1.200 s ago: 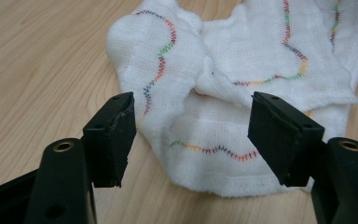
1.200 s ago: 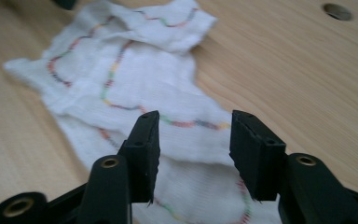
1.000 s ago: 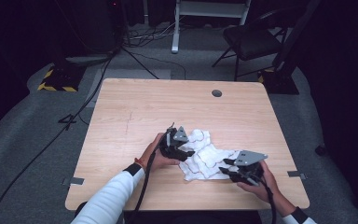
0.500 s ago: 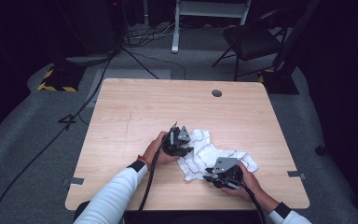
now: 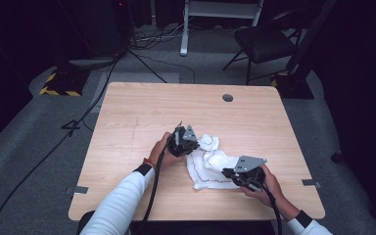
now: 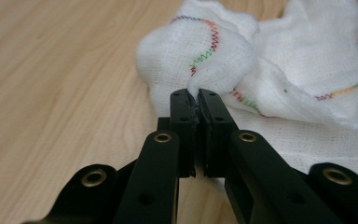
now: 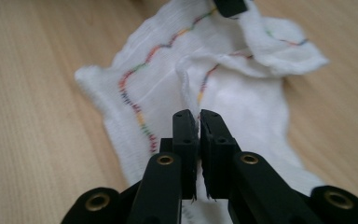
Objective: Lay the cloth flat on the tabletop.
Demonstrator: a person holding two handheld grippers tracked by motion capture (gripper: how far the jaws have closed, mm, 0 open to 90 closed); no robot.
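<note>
cloth [image 5: 210, 164]: one, white with multicolour stitched hem, crumpled on the near-centre of the table [image 5: 142, 117], between the two grippers.
left gripper [image 6: 197, 100]: one; jaws just closed, a raised fold of cloth is pinched between the pads at the cloth's far-left end.
right gripper [image 7: 199, 120]: one; jaws just closed, a hemmed edge is clamped at the near-right end.
hands: two, one per gripper.
table hole [image 5: 227, 98]: one, far side.
chair [image 5: 264, 41]: one, seen beyond the table.
</note>
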